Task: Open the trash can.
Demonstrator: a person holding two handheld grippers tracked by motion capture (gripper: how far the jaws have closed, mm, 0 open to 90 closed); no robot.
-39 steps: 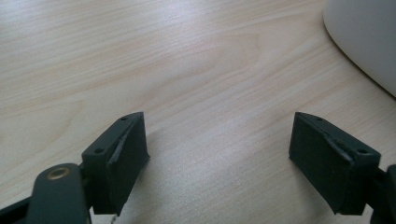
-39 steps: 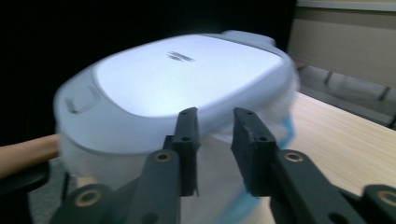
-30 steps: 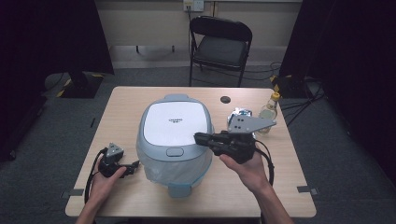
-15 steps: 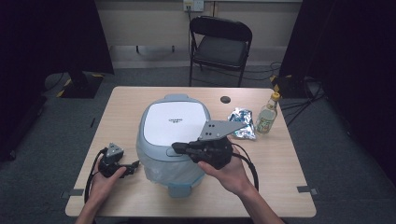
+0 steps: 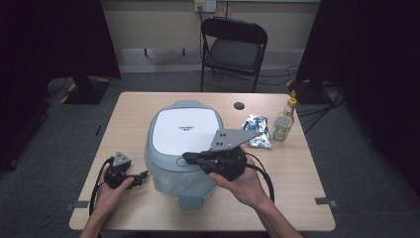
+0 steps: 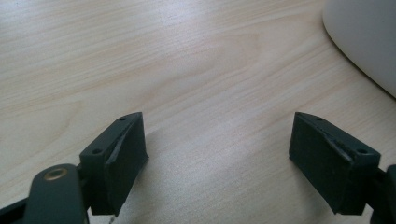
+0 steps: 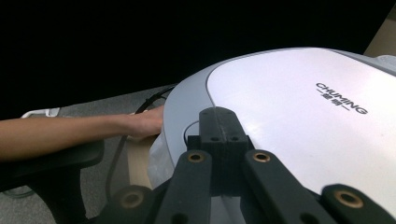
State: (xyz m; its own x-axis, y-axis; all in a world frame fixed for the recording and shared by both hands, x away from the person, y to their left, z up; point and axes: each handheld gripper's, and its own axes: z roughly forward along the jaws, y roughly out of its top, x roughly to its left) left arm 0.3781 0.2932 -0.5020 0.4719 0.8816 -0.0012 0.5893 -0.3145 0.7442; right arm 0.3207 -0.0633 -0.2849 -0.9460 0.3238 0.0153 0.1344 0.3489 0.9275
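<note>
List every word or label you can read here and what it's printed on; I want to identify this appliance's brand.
"CHUMING": dark print on the white lid of the cooker, read in the right gripper view.
A smaller line of characters just under that word: too small to read.
The same print on the lid in the high view: too small to read.
The label on the bottle: too blurred to read.
The foil packet: nothing legible.

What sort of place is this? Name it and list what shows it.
Probably a recording studio or lab, not a home kitchen: black curtains flank the wooden table, cables trail across grey carpet, and a lone folding chair stands behind it.
</note>
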